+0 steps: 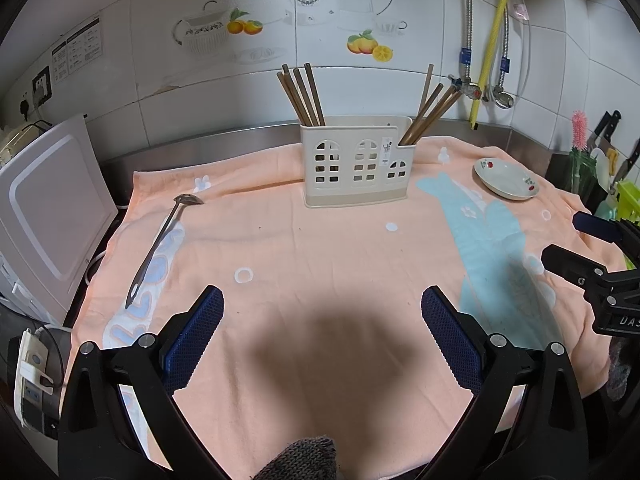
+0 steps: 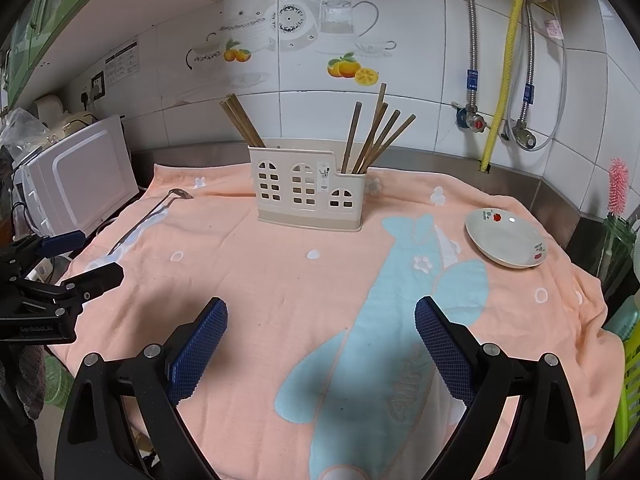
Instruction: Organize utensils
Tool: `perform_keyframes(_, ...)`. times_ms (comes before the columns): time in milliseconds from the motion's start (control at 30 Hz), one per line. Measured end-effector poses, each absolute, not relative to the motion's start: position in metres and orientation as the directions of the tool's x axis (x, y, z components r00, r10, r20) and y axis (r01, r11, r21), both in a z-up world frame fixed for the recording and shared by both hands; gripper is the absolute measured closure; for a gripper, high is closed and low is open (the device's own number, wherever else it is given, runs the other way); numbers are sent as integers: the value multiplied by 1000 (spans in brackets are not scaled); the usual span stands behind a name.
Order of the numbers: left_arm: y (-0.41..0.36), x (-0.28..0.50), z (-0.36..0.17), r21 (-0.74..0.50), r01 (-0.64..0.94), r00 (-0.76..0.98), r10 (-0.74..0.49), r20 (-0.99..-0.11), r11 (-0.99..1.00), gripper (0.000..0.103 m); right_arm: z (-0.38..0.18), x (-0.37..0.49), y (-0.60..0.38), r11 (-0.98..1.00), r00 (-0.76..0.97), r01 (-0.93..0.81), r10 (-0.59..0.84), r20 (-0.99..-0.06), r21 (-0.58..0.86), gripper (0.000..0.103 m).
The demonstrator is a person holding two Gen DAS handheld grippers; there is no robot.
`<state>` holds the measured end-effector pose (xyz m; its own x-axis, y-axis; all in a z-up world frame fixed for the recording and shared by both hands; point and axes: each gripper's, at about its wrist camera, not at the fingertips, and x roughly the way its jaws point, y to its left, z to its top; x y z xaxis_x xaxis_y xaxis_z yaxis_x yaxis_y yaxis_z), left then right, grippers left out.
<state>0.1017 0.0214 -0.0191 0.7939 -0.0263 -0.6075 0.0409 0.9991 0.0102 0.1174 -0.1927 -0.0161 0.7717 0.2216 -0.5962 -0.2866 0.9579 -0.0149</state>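
A cream utensil holder [image 1: 356, 160] [image 2: 310, 190] with window cut-outs stands at the back of the peach towel [image 1: 320, 248]. Brown chopsticks [image 1: 302, 94] stand in its left end and more chopsticks [image 1: 430, 110] in its right compartment. A metal ladle [image 1: 162, 240] [image 2: 148, 216] lies flat on the towel at the left. My left gripper [image 1: 322, 304] is open and empty above the towel's front, right of the ladle. My right gripper [image 2: 320, 316] is open and empty over the blue fish print.
A small white dish [image 1: 506, 178] [image 2: 506, 242] with red flowers sits at the right back. A white microwave [image 1: 44, 208] stands off the towel's left edge. Knives and a pink brush [image 1: 578, 130] stand at the far right. Tiled wall with pipes [image 2: 504, 64] behind.
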Motion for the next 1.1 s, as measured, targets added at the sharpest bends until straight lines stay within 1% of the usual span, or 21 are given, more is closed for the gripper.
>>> perform_keyframes(1100, 23, 105, -24, 6, 39, 785, -27, -619, 999, 5, -21, 121, -185, 951, 760, -307, 234, -607, -17, 11)
